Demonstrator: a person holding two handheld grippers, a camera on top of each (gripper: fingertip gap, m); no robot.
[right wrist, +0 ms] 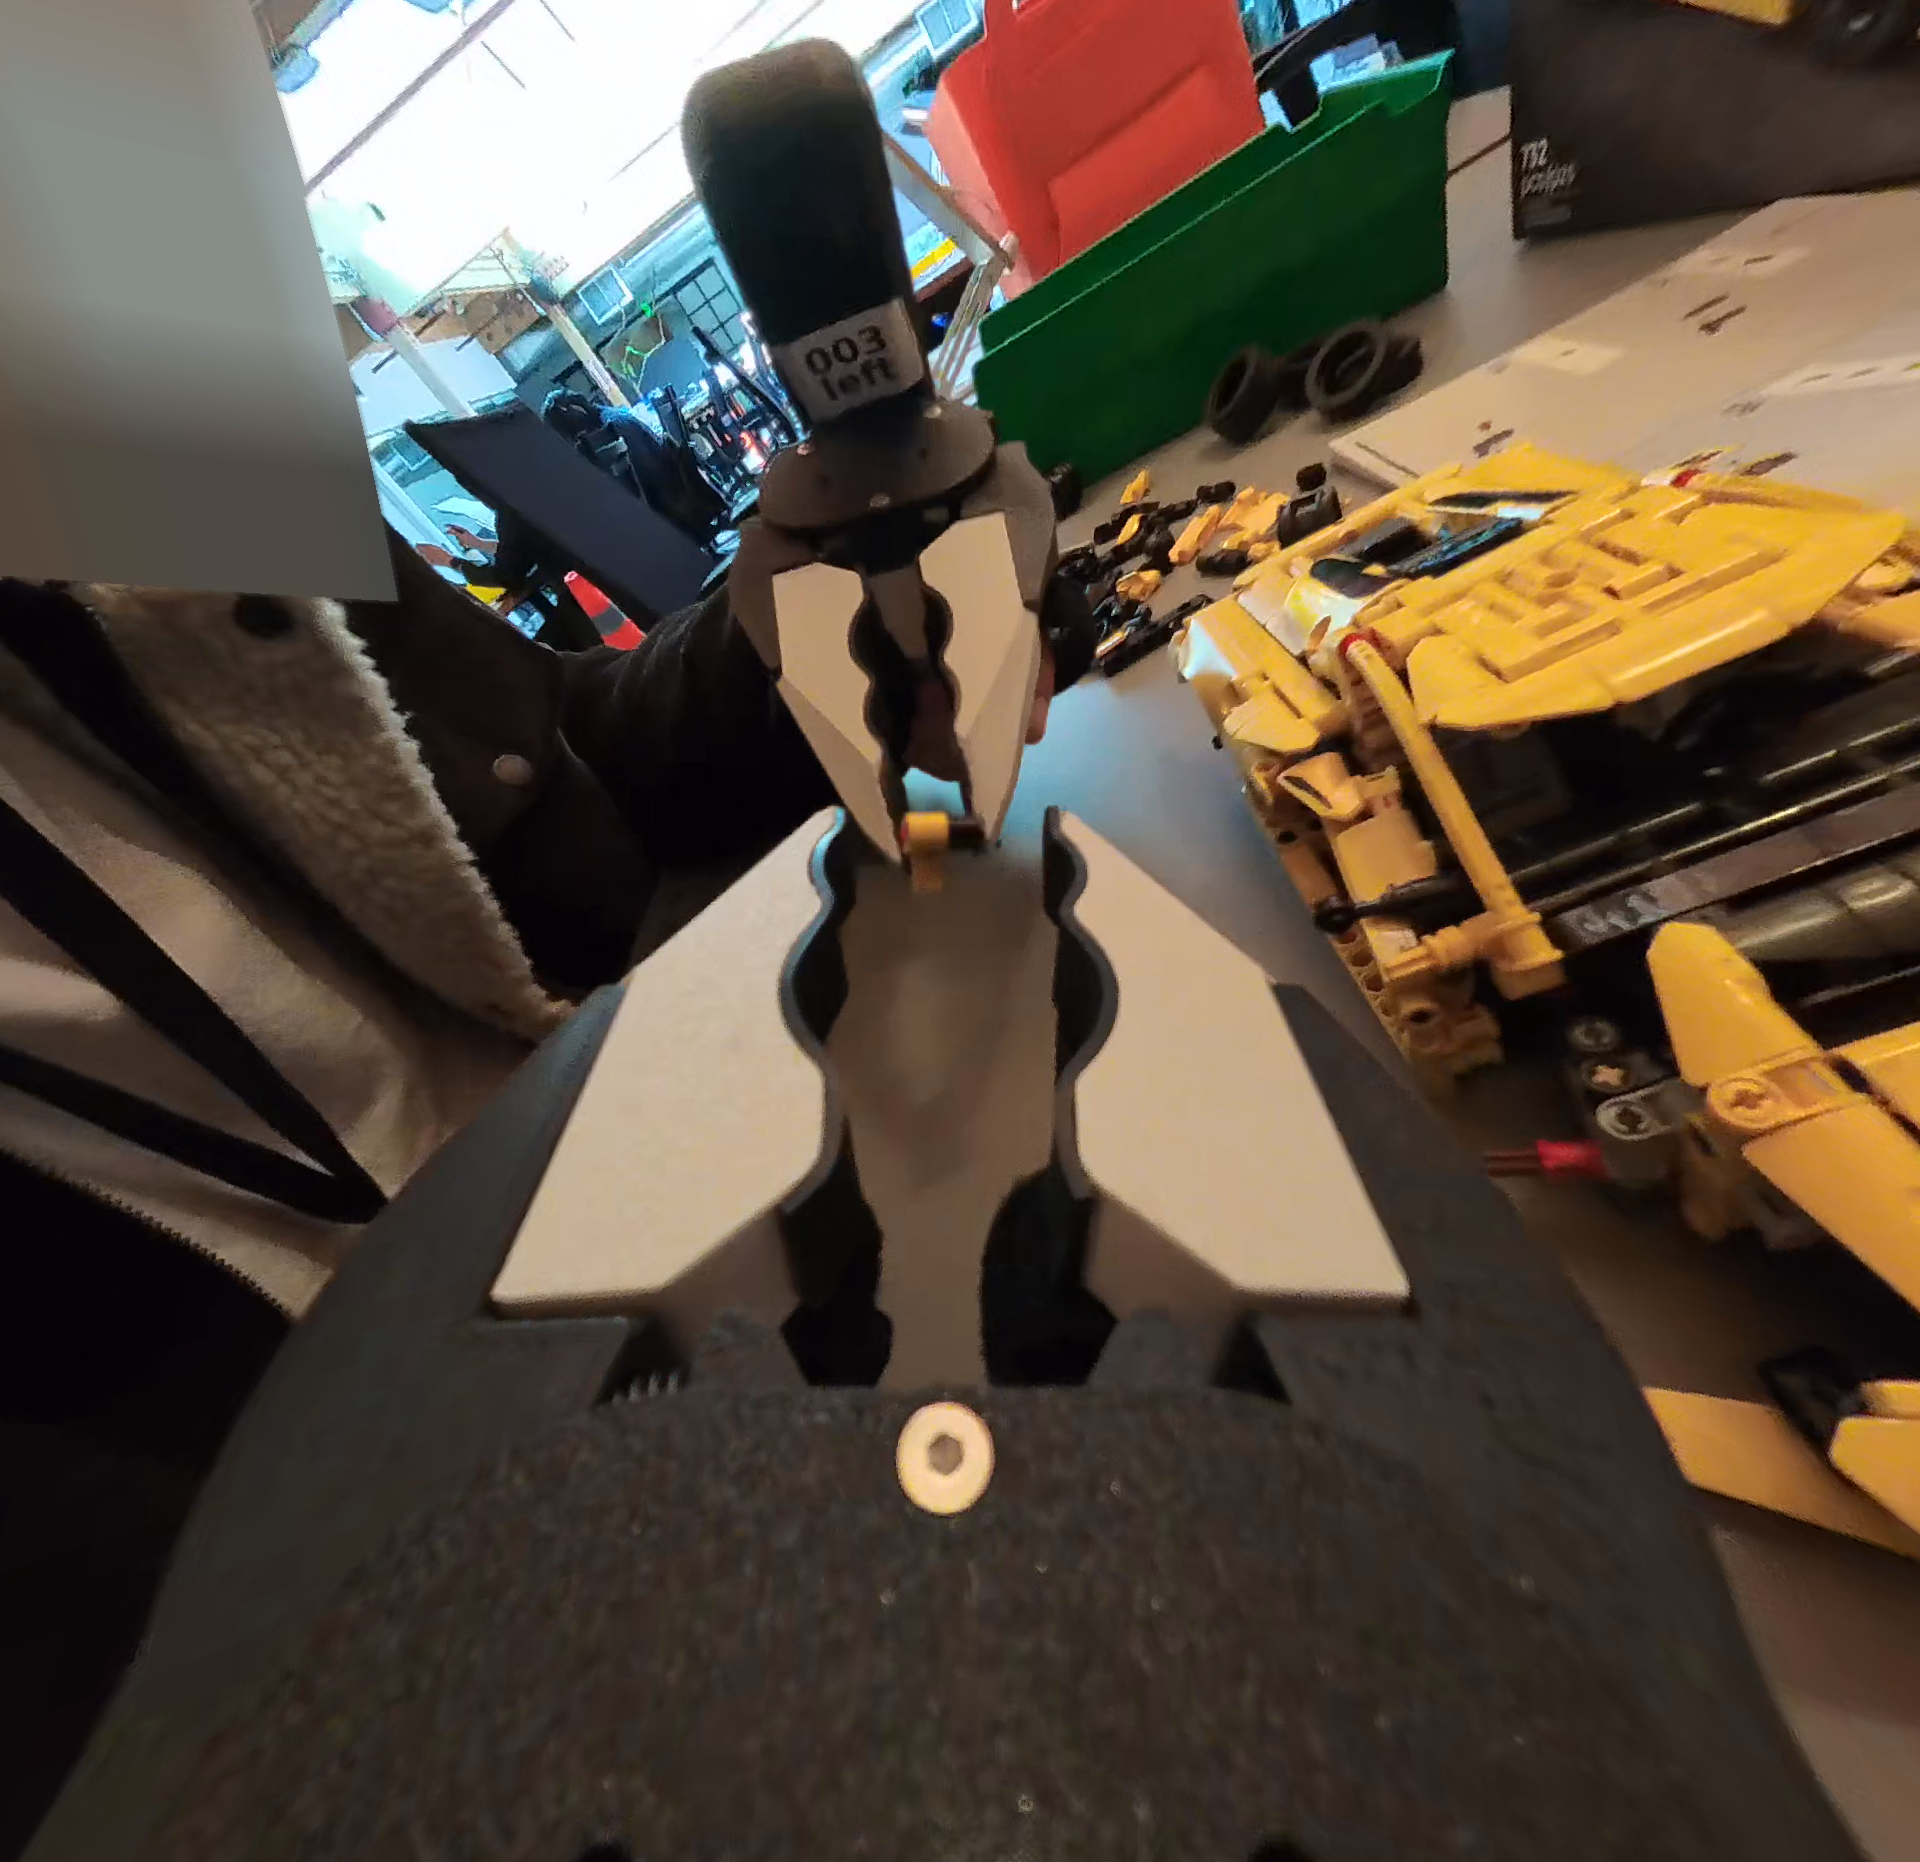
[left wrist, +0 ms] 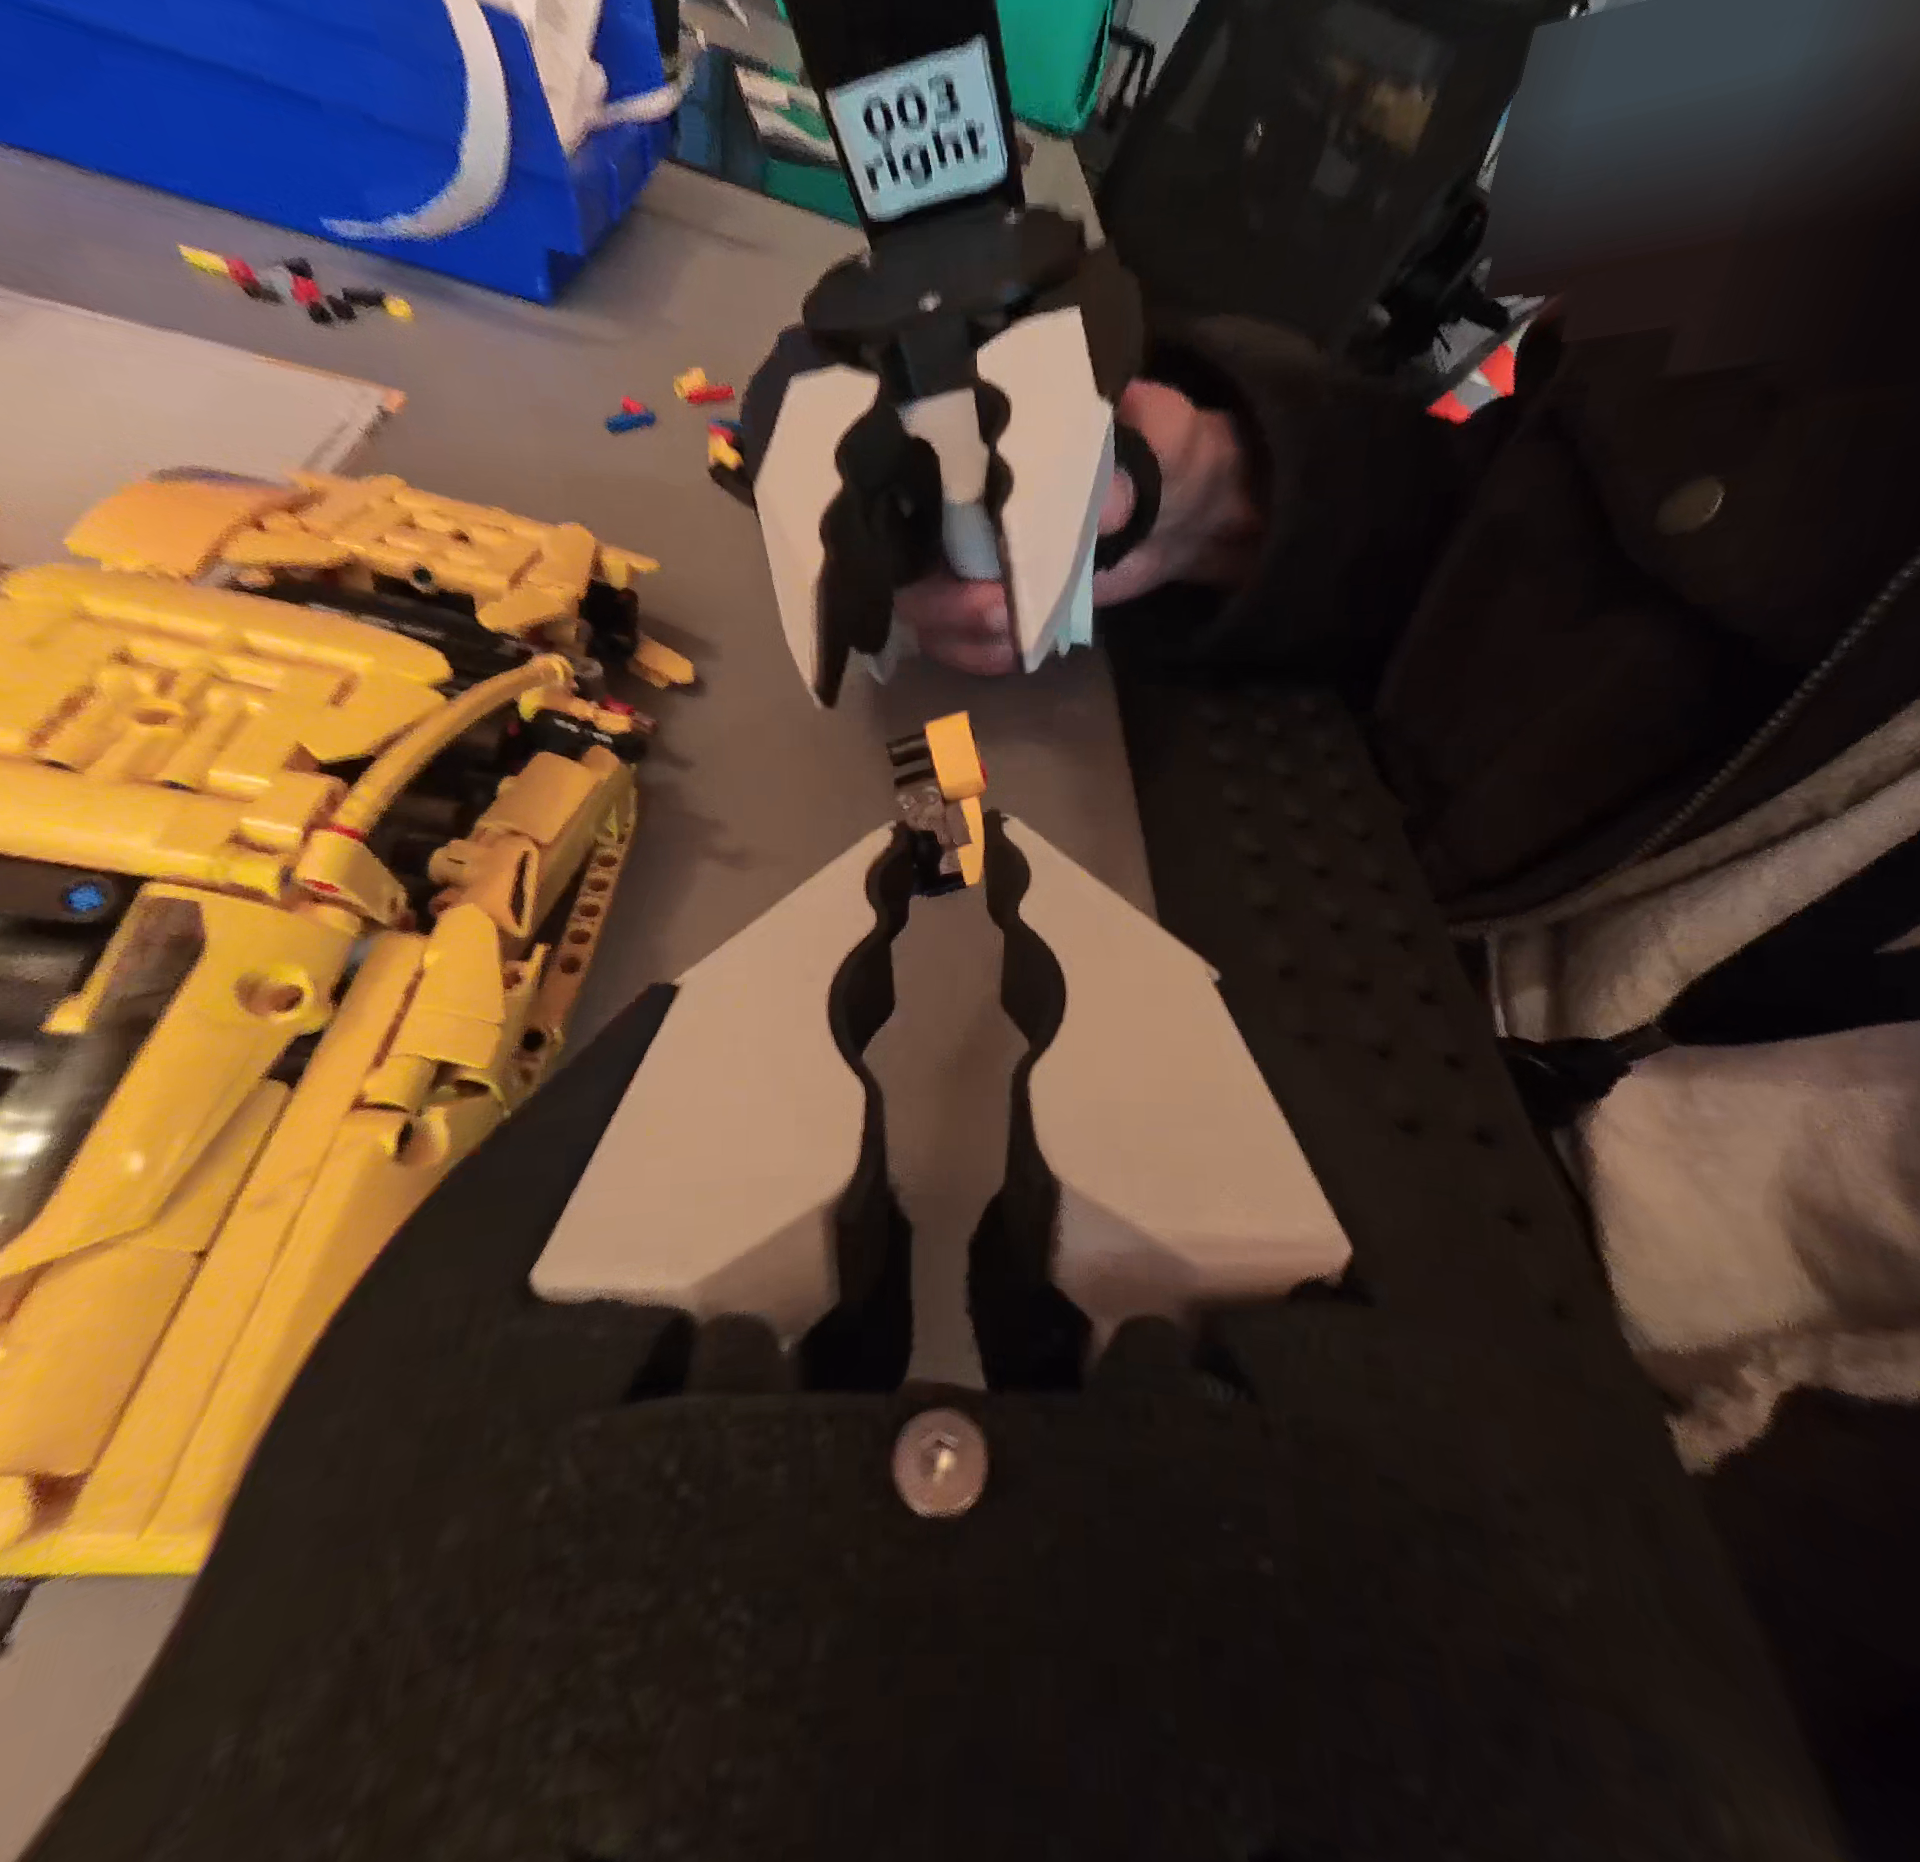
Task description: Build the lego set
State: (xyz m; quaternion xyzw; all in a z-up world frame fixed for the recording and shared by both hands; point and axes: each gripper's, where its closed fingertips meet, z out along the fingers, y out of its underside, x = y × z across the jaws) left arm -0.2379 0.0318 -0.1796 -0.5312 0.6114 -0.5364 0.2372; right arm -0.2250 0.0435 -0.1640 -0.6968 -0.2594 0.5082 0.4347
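Observation:
A small yellow and black lego piece (left wrist: 956, 763) is pinched in my left gripper (left wrist: 943, 844), which is shut on it above the grey table (left wrist: 727, 773). My right gripper (left wrist: 930, 674) faces it tip to tip, open and empty, a short way from the piece. In the right wrist view my right gripper (right wrist: 943, 825) stands open, with the left gripper (right wrist: 940, 844) and the yellow piece (right wrist: 925, 838) right at its fingertips. The large yellow lego car (left wrist: 260, 877) lies on the table to the left; in the right wrist view the car (right wrist: 1558, 617) is on the right.
A blue bin (left wrist: 260, 98), loose small pieces (left wrist: 301, 290) and a booklet (left wrist: 156, 399) lie beyond the car. A green bin (right wrist: 1226, 274), a red bag (right wrist: 1101, 98), black tyres (right wrist: 1320, 373), loose yellow and black parts (right wrist: 1174, 534) and a black box (right wrist: 1704, 98) are at the back. A person's jacket (right wrist: 312, 773) is close by. My two grippers' fingertips are within a few centimetres of each other.

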